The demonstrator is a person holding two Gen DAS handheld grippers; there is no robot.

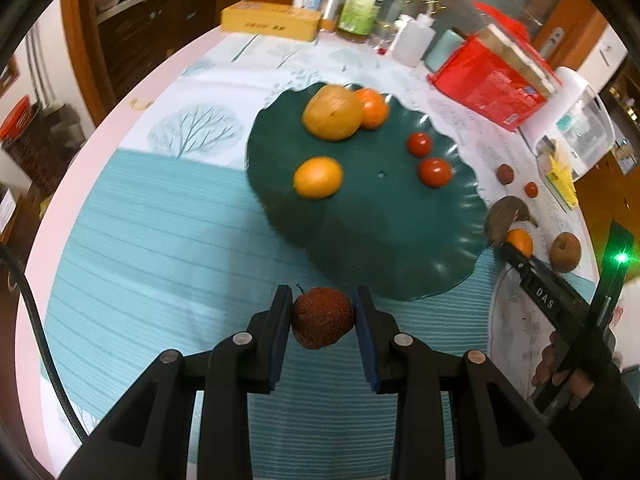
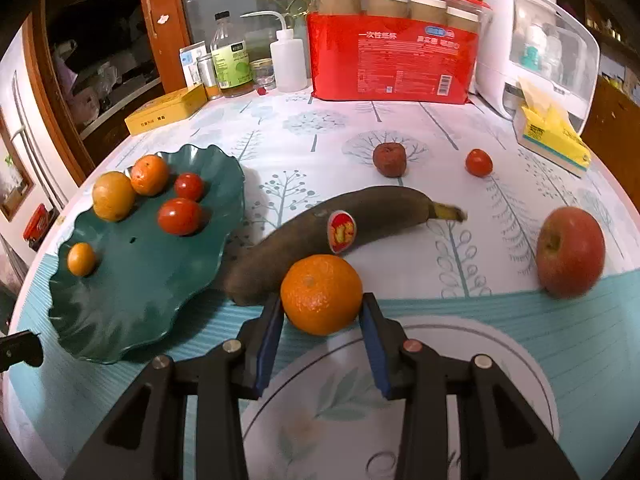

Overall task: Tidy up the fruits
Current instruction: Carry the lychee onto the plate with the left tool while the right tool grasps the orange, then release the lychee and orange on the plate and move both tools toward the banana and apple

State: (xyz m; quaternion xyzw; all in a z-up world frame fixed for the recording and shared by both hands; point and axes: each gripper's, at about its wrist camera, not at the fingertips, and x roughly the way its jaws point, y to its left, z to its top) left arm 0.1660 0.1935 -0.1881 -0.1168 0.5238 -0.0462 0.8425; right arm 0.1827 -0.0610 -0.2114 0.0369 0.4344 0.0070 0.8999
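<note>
My left gripper (image 1: 323, 320) is shut on a dark red wrinkled fruit (image 1: 322, 317) and holds it above the cloth, just short of the near rim of the green plate (image 1: 360, 248). The plate holds a yellow pear (image 1: 332, 112), two oranges (image 1: 318, 178), and two tomatoes (image 1: 435, 172). My right gripper (image 2: 322, 312) is shut on an orange (image 2: 321, 294) in front of a brown banana (image 2: 340, 236). A red apple (image 2: 570, 250), another dark wrinkled fruit (image 2: 389, 159) and a small tomato (image 2: 479, 163) lie on the table. The right gripper also shows in the left wrist view (image 1: 516, 246).
At the back stand a red package of jars (image 2: 394, 60), a white appliance (image 2: 536, 44), a squeeze bottle (image 2: 287, 60), a green-label bottle (image 2: 232, 60), a yellow box (image 2: 166, 114) and a yellow tissue pack (image 2: 554, 136). A round patterned mat (image 2: 400, 400) lies under my right gripper.
</note>
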